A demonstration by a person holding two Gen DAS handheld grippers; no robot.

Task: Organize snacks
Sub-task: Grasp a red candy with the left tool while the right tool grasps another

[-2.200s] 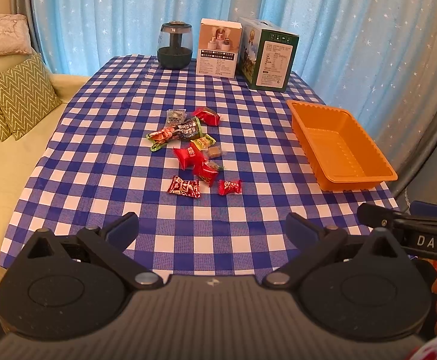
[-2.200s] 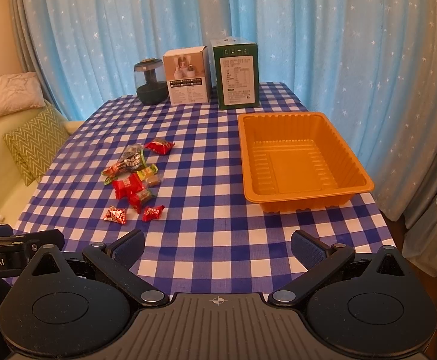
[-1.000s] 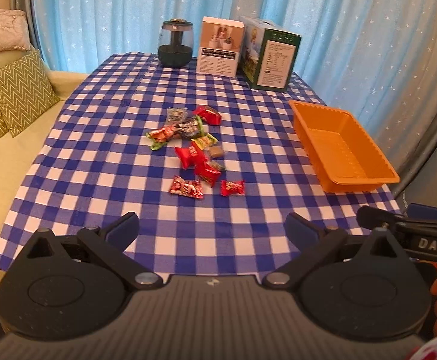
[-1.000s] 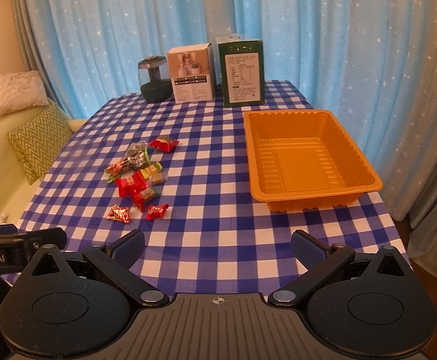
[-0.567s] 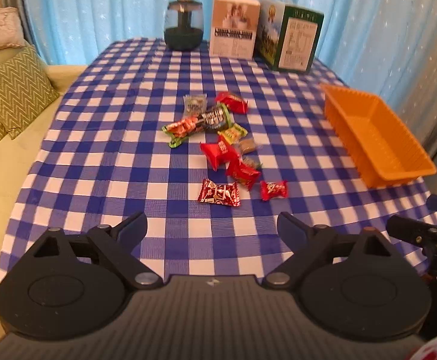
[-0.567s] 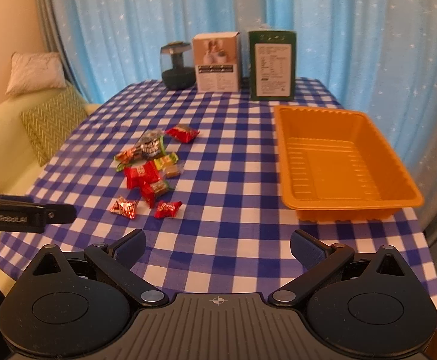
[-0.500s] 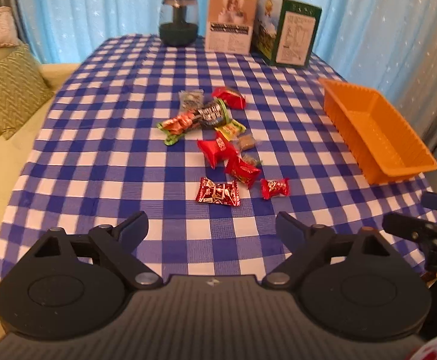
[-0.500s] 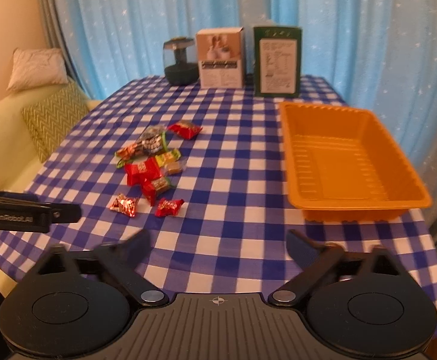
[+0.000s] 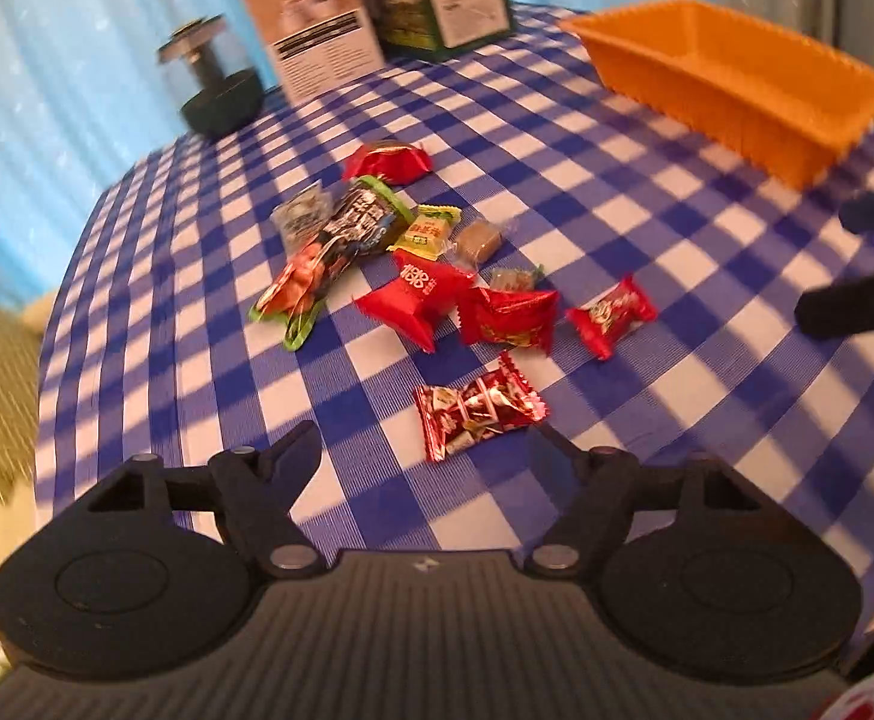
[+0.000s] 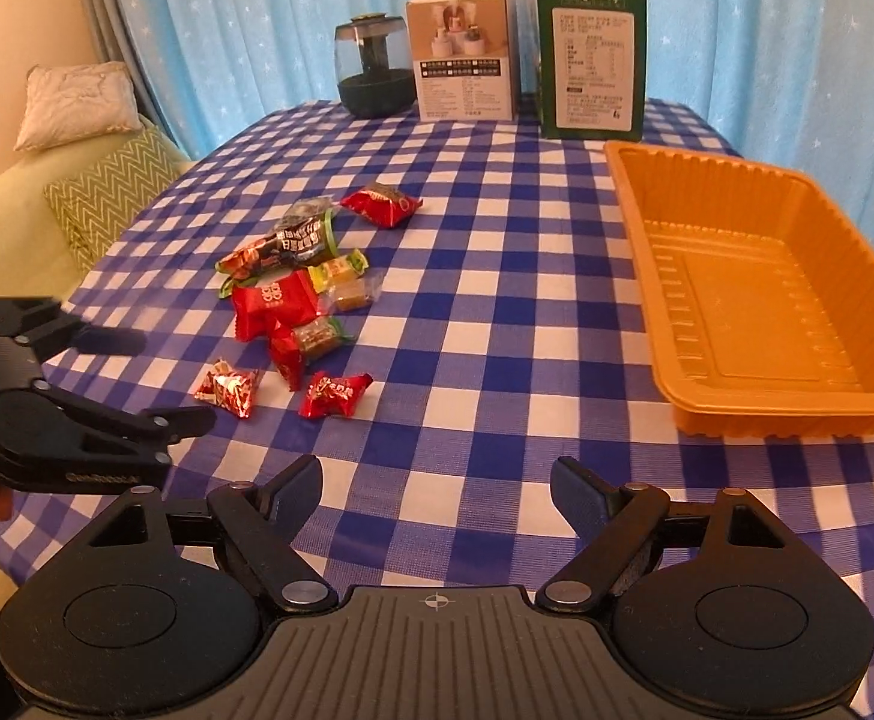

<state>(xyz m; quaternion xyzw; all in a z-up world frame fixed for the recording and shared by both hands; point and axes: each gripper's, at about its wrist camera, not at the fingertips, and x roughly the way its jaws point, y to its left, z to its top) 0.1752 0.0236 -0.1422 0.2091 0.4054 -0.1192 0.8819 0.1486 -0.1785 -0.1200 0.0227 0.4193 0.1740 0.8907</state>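
A pile of wrapped snacks (image 10: 293, 294) lies on the blue checked tablecloth, left of an empty orange tray (image 10: 797, 420). In the left wrist view the pile (image 9: 425, 276) is close ahead and the tray (image 9: 707, 96) is at the upper right. My left gripper (image 9: 422, 441) is open with its jaws closing. A red and silver candy (image 9: 479, 411) lies just in front of its fingertips, untouched. In the right wrist view the left gripper (image 10: 173, 378) hovers beside that candy (image 10: 227, 387). My right gripper (image 10: 437, 474) is open with its jaws closing on nothing, over bare cloth near a small red candy (image 10: 335, 393).
At the table's far edge stand a dark glass jar (image 10: 374, 78), a white box (image 10: 467, 60) and a green box (image 10: 593, 60). A couch with cushions (image 10: 107, 192) runs along the left side. Blue curtains hang behind. The right gripper (image 9: 839, 264) shows at the left view's right edge.
Both grippers have come down and forward toward the table, and both pairs of jaws have narrowed. The left view has rolled, and the snack pile now sits much nearer.
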